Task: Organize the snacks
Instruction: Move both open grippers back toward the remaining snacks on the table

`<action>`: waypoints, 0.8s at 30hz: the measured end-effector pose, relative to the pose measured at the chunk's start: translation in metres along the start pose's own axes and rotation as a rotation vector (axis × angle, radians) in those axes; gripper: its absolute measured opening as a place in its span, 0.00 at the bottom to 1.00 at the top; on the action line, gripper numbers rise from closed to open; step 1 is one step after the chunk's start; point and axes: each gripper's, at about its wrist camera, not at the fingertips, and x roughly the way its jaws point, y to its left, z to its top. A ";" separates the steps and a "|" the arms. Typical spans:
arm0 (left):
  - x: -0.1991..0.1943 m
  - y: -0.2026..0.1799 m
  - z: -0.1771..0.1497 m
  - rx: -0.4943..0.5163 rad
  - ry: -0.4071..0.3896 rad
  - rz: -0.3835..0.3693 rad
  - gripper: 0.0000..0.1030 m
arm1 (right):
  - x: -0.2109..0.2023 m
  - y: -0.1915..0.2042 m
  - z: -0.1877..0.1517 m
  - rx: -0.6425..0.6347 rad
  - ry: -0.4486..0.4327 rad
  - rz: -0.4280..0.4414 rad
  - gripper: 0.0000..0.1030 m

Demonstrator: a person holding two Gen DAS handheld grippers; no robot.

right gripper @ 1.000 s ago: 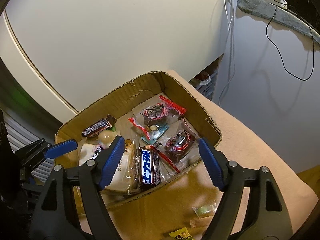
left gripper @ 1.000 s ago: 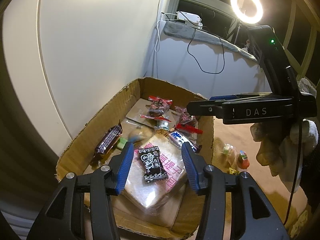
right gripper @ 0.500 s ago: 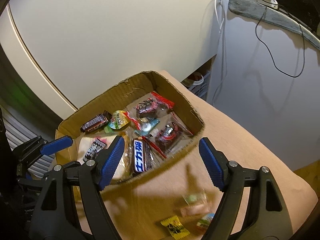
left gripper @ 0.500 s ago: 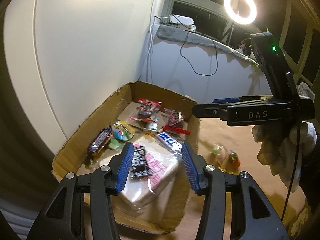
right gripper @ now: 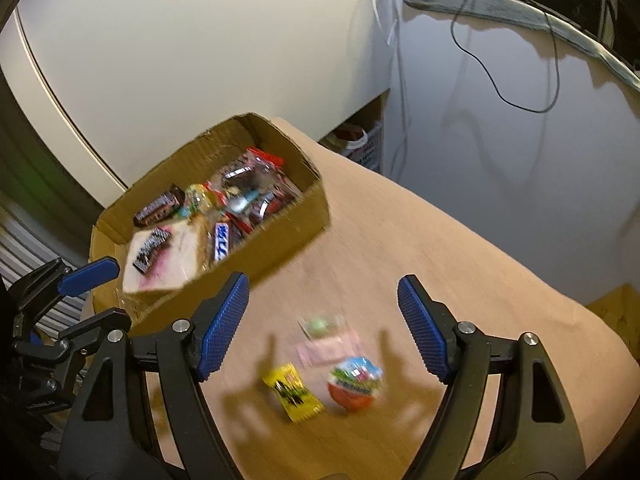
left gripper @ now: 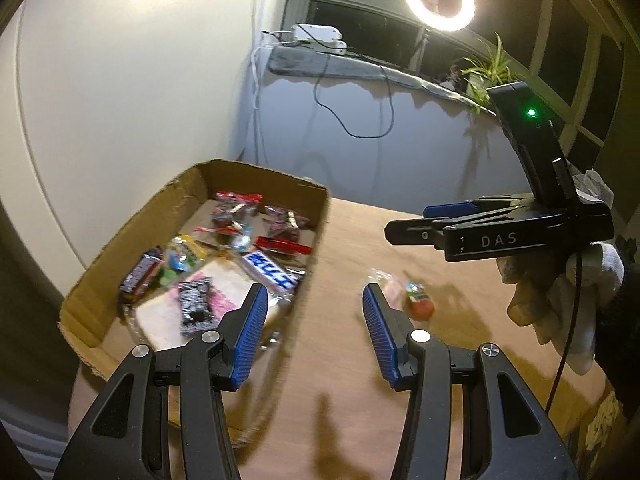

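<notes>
Cardboard box [right gripper: 280, 236]: sits at the far left corner of the tabletop [right gripper: 460, 264], already packed with wrapped bars and packets, so it looks to be the collecting place for the snacks.
Loose snacks: a red-bottomed egg-shaped treat [right gripper: 354, 382], a yellow sachet [right gripper: 294, 392] and a clear pink packet [right gripper: 328, 340] lie close together on the bare tabletop, outside the box and nearer the front edge; probably the items left to sort.
Right gripper [right gripper: 322, 326]: jaws spread wide with nothing between the pads, hanging above the three loose snacks, likely lined up for a pick.
Left gripper [left gripper: 310, 336]: jaws apart and empty, poised over the tabletop just beside the box's right wall.
Risk: the egg-shaped treat may roll when pinched.
</notes>
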 end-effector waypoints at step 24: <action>0.039 -0.070 -0.036 0.074 0.136 -0.134 0.47 | 0.005 -0.037 -0.060 0.045 0.076 0.009 0.77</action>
